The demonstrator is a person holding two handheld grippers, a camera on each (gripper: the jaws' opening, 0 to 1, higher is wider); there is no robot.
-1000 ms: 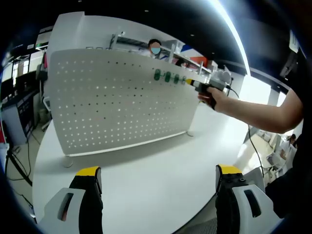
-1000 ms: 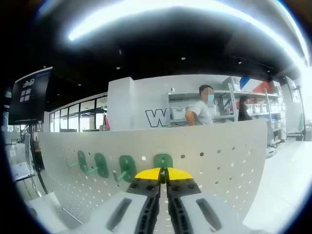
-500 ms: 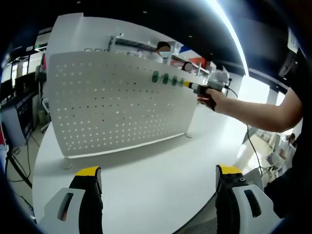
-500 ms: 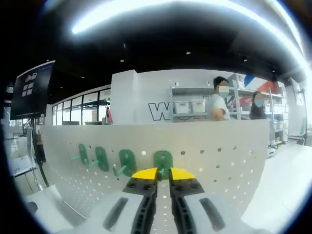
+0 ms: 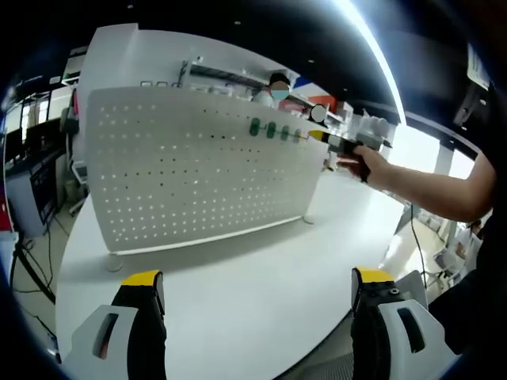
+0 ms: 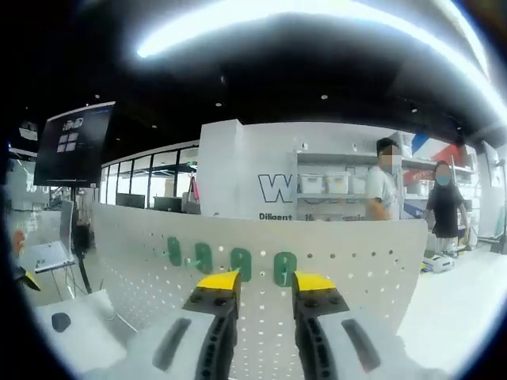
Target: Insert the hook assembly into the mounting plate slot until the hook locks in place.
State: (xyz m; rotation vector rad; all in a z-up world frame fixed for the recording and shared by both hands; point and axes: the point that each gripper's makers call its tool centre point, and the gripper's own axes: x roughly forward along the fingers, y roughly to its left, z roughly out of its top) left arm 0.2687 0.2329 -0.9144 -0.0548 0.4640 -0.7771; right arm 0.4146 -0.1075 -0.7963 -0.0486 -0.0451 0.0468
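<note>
Right gripper view: right gripper (image 6: 264, 283) has its jaws apart w/ nothing between them, just in front of the pegboard (image 6: 356, 261). Four green hooks (image 6: 284, 267) sit in a row along the board's top, rightmost one straight ahead. Left gripper (image 5: 257, 289) hangs low over the white bench (image 5: 238, 293), jaws wide apart, empty. Insert looks done imo; next is prob check that it locked.

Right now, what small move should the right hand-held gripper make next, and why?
Probably draw the right hand-held gripper straight back a little. Its jaws stand open with nothing between them, and four green plastic hooks already sit in a row on the white perforated board.
</note>
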